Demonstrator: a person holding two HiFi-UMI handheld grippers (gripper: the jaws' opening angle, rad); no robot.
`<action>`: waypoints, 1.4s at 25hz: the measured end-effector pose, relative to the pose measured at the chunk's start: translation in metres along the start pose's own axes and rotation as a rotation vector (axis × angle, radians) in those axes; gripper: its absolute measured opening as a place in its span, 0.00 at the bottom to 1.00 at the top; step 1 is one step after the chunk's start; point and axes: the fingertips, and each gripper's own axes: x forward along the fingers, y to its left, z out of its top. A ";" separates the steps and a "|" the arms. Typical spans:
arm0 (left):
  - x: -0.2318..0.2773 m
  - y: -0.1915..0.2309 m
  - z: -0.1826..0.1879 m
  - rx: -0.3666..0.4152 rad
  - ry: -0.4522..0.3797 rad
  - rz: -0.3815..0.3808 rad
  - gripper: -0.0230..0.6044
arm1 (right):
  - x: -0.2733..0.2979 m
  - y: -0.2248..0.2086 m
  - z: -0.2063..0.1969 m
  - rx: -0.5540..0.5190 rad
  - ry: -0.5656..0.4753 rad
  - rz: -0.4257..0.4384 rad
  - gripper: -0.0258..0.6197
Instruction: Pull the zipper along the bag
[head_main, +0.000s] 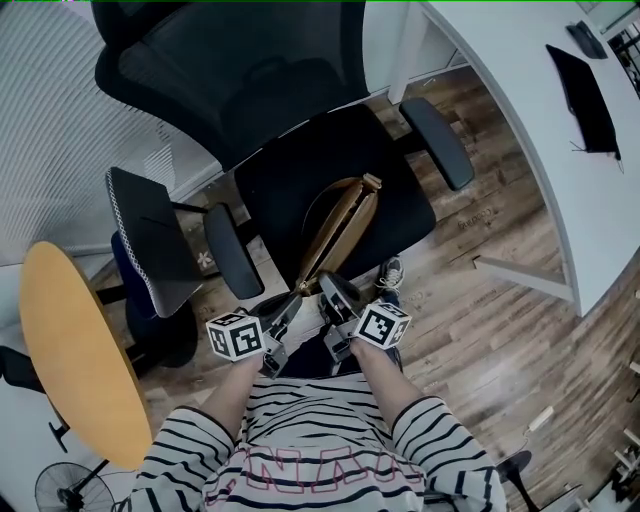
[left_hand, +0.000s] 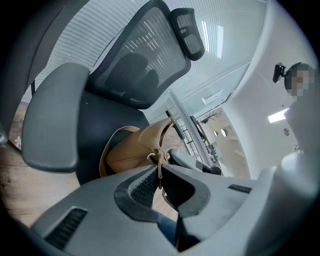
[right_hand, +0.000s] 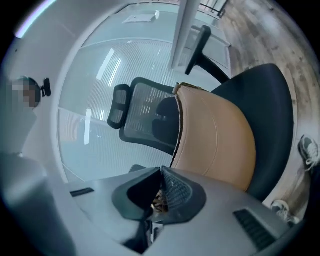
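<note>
Left tongs (left_hand: 159, 168) clench the thin end cord (left_hand: 159, 176) of the tan leather bag (left_hand: 131, 150). Right tongs (right_hand: 162, 168) grip the small brass zipper pull (right_hand: 159, 203) at lower centre; a skewed tug could slip it free.

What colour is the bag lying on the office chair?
Tan, a light brown; the bag shows best in the right gripper view.

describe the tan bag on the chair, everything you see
The bag is tan, leather-like, half-moon shaped, standing on edge on the black chair seat. A dark zipper runs along its top. At its near end the left gripper pinches a thin tab; the right gripper grips a brassy piece, likely the zipper pull.
</note>
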 end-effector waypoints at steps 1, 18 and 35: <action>0.000 -0.001 -0.001 -0.003 -0.003 0.001 0.11 | 0.001 0.000 0.001 -0.038 0.016 -0.013 0.10; 0.000 -0.006 0.007 -0.057 -0.067 0.059 0.11 | 0.021 -0.014 0.034 -0.315 0.182 -0.118 0.10; -0.002 -0.010 0.015 -0.105 -0.093 0.110 0.11 | 0.038 -0.021 0.054 -0.552 0.315 -0.166 0.10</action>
